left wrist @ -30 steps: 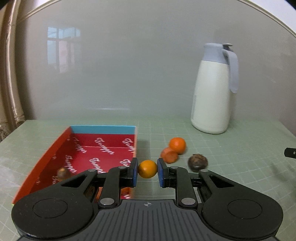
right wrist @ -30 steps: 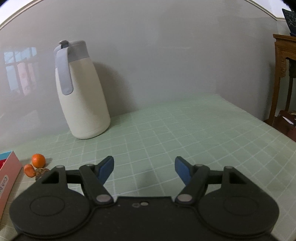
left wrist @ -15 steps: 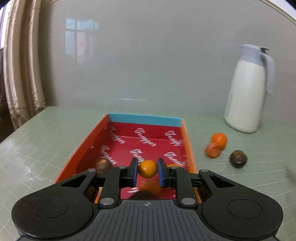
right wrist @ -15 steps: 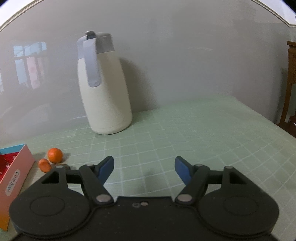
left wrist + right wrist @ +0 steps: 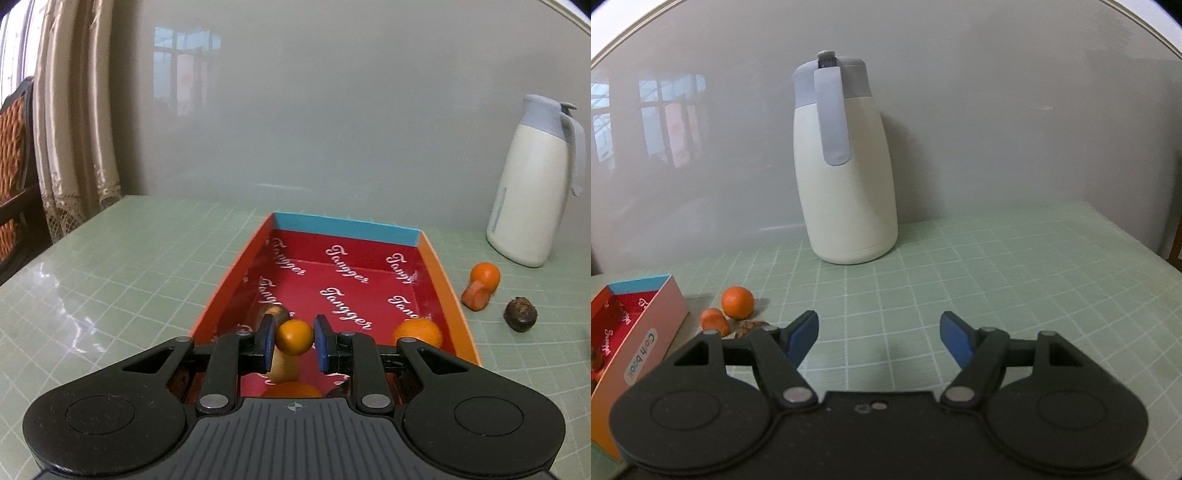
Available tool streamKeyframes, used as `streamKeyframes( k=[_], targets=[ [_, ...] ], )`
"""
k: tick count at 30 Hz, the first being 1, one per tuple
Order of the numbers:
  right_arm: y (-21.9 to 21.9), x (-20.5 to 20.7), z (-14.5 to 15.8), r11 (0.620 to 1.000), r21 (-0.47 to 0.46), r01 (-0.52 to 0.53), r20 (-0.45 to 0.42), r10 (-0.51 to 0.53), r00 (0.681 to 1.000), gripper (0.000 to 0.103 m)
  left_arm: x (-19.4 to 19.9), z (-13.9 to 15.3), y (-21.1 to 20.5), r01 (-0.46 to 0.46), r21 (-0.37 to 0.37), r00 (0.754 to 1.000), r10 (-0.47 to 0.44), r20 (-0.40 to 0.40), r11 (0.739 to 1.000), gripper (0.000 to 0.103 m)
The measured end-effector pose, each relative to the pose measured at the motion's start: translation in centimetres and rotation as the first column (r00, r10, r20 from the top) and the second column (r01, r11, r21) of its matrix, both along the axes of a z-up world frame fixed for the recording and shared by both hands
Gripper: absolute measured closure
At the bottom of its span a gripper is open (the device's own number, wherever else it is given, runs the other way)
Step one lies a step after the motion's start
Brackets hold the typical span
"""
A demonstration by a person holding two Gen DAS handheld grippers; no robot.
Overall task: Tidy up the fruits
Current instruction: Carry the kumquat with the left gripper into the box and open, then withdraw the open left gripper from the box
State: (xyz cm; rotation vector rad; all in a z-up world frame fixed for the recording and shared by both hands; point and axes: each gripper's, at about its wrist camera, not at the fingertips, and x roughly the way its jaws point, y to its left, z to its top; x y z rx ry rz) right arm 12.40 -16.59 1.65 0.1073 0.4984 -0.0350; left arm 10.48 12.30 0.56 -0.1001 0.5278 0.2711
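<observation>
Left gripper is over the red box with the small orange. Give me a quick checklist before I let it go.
1. Left gripper shut on the small orange: ok.
2. Small orange above the red box interior, inside the walls: ok.
3. Drop spot free: not ok, other fruit lies directly below.
4. Height above box floor: cannot tell.
5. Right gripper open, empty, away from the box: ok.
6. Fruits left outside: not ok, tangerine, orange piece and dark brown fruit remain on the table.
</observation>
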Motion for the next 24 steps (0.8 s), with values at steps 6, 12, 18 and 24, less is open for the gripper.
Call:
streamKeyframes(
  k=[6, 12, 18, 24],
  targets=[
    [0.1, 0.0, 0.0, 1.0, -0.003, -0.001, -0.001, 0.001, 1.0, 0.03, -0.1, -0.1, 0.3, 0.005, -0.01, 1.0, -0.005, 0.006, 1.0, 0.073],
    [0.0, -0.1, 0.0, 1.0, -0.002, -0.001, -0.001, 0.001, 1.0, 0.029, -0.6, 0.5, -0.4, -0.011, 0.027, 0.999, 0.01, 0.05, 1.0, 0.032],
    [0.0, 0.1, -0.1, 1.0, 0.001, -0.006, -0.001, 0.006, 1.0, 0.028, -1.0, 0.8, -0.8, -0.01, 0.041, 0.998, 0.008, 0.063, 0.999, 0.021],
    [1.5, 0.7, -0.6, 0.999, -0.022, -0.044, -0.012, 0.044, 0.999, 0.028, -1.2, 1.0, -0.6, -0.024, 0.052, 0.997, 0.02, 0.078, 0.998, 0.013]
  ],
)
